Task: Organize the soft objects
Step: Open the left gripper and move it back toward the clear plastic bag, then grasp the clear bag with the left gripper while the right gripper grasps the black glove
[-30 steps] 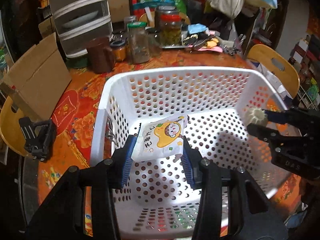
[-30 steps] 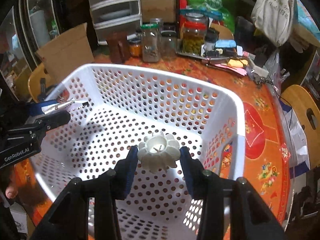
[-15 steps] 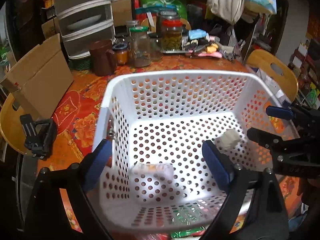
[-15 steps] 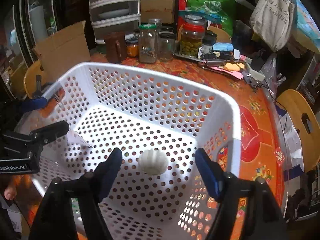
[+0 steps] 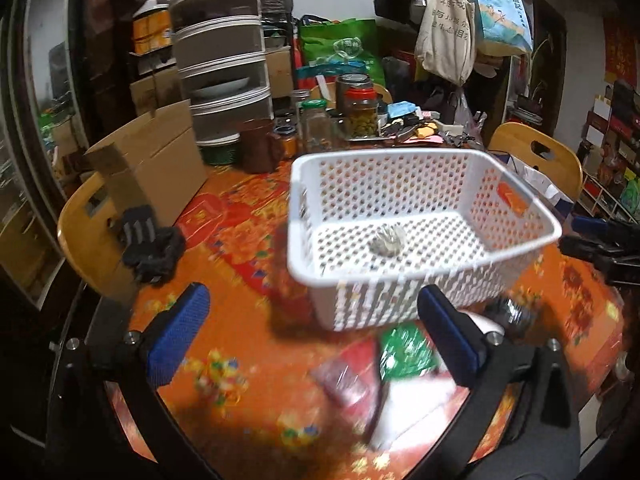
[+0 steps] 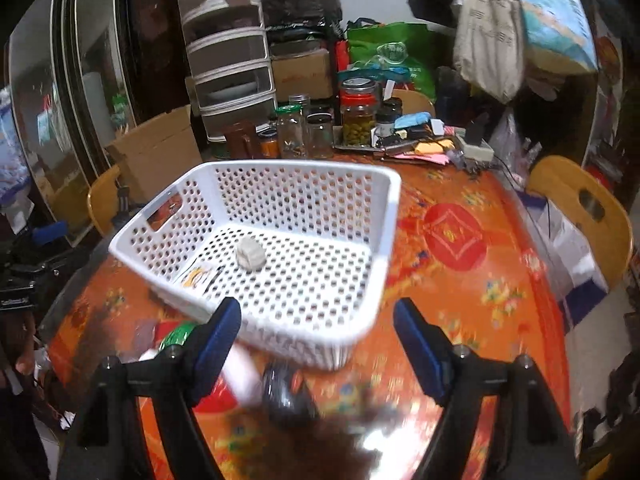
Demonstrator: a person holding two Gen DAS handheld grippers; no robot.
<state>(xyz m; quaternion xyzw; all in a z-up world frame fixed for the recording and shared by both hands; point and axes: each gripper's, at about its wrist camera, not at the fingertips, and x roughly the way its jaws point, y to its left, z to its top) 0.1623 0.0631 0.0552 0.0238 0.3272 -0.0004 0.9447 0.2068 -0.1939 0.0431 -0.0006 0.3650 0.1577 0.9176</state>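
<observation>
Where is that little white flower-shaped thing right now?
The white flower-shaped toy lies on the white basket floor, near its middle in both views, beside the cartoon-printed packet.

This is a lived-in home dining area, crowded with household clutter. A round table (image 6: 460,248) under an orange-red patterned cloth carries glass jars (image 6: 358,118) of preserved food, with wooden chairs (image 6: 588,208) drawn up around it. Behind stand plastic storage drawers (image 5: 224,76), cardboard boxes (image 5: 152,164) and tote bags (image 5: 444,28) hanging on the wall.
</observation>
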